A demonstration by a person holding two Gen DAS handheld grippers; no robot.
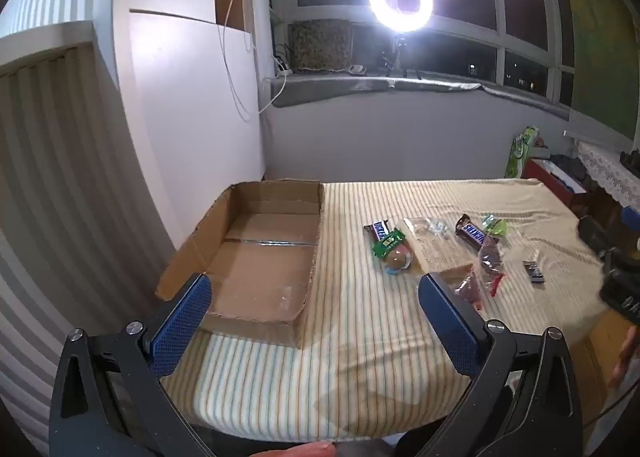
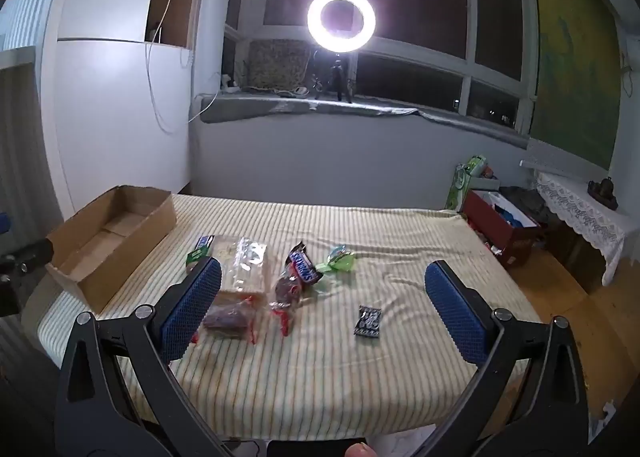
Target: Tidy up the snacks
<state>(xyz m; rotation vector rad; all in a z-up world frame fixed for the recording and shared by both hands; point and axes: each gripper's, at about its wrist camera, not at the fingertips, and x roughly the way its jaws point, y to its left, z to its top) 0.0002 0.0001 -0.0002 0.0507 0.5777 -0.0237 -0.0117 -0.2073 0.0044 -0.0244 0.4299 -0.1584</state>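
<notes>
An empty cardboard box point(image 1: 256, 257) sits at the table's left; it also shows in the right wrist view point(image 2: 108, 233). Snacks lie scattered to its right: a Snickers bar point(image 1: 476, 235) point(image 2: 305, 265), a second Snickers bar point(image 1: 378, 231), a green-wrapped sweet point(image 1: 394, 251), a clear bag of wafers point(image 2: 244, 265), a green candy point(image 2: 338, 260), red-wrapped sweets point(image 2: 228, 317) and a small dark packet point(image 2: 368, 321). My left gripper point(image 1: 314, 309) is open and empty, low over the table near the box. My right gripper point(image 2: 322, 299) is open and empty above the snacks.
The table wears a striped cloth point(image 2: 320, 377). A ring light point(image 2: 341, 20) shines from the windowsill. A red box point(image 2: 504, 225) and a lace-covered shelf point(image 2: 580, 209) stand at the right. A white cabinet point(image 1: 192, 105) stands behind the cardboard box.
</notes>
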